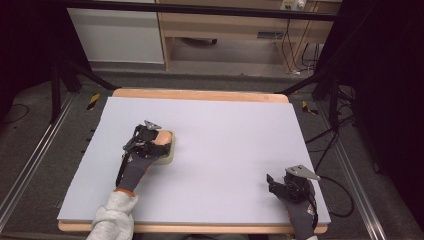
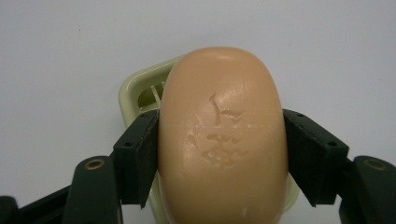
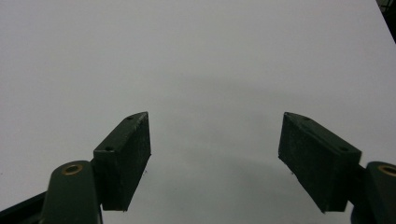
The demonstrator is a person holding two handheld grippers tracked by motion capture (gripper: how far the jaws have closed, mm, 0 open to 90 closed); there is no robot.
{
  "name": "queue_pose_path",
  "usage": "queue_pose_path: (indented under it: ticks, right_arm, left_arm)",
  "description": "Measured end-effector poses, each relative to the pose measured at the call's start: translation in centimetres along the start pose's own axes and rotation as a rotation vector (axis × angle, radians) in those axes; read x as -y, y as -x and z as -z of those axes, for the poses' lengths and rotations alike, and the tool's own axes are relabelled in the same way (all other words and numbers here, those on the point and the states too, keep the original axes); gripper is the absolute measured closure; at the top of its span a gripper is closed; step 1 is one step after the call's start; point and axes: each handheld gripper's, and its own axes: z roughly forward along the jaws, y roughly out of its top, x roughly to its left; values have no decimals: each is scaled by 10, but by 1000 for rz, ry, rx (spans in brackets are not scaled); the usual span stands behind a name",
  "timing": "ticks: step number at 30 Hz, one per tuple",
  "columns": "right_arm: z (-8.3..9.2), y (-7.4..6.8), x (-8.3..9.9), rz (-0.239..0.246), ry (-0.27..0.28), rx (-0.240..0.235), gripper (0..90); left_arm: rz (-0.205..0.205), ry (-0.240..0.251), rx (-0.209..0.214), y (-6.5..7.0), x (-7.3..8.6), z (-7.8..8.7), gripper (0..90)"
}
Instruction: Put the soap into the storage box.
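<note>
A tan oval bar of soap (image 2: 223,140) is clamped between the black jaws of my left gripper (image 2: 219,154), which is shut on it. Just beneath the soap lies a pale green soap dish (image 2: 135,95), its slotted floor showing at the far left. From above, the soap (image 1: 162,138) and the dish (image 1: 169,156) sit left of the table's middle, with my left gripper (image 1: 150,137) over them. My right gripper (image 1: 274,184) rests near the front right corner, open, with nothing between its fingers (image 3: 123,158).
A light grey mat (image 1: 225,135) covers the wooden table (image 1: 200,94). Dark metal frame legs and cables stand beside the table on both sides. A wooden cabinet (image 1: 225,30) is behind it.
</note>
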Motion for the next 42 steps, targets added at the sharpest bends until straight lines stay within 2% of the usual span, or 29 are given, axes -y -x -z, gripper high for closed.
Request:
queue_pose_path:
  ticks: [14,42]
  right_arm:
    - [-1,0,0,5,-2,0,252]
    - [-1,0,0,4,-3,-1,250]
  left_arm:
    - [15,-24,-15,-2,4,-12,317]
    - [28,-41,-19,-1,5,-21,313]
